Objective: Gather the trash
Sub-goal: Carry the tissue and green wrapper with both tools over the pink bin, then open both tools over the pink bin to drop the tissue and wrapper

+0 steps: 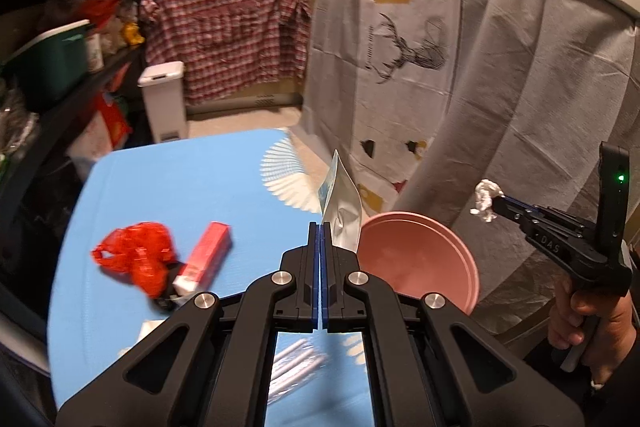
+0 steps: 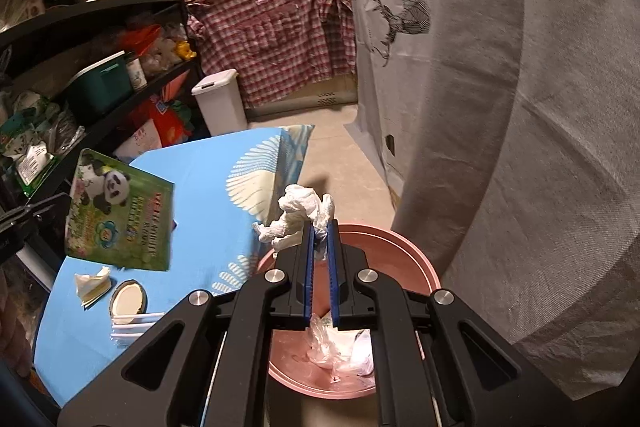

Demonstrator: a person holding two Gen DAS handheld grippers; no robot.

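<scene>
In the left wrist view my left gripper (image 1: 320, 229) is shut on the edge of a flat foil pouch (image 1: 342, 201), which is held upright over the blue table (image 1: 180, 179) near the pink bin (image 1: 420, 259). In the right wrist view the same pouch (image 2: 120, 215) shows its green panda print, with the left gripper (image 2: 52, 205) at its left edge. My right gripper (image 2: 320, 229) is shut on a crumpled white tissue (image 2: 300, 213) above the rim of the pink bin (image 2: 404, 251). From the left it shows as the right gripper (image 1: 496, 205) with the tissue (image 1: 486, 199) at its tip.
A red plastic bag (image 1: 132, 259) and a red box (image 1: 208, 255) lie on the table. A folded tissue (image 2: 92, 285), a round lid (image 2: 128, 301) and white straws (image 2: 134, 325) lie there too. Clear plastic scraps (image 2: 330, 345) are in the bin. A white pedal bin (image 2: 220, 99) and shelves (image 2: 120, 7) stand behind.
</scene>
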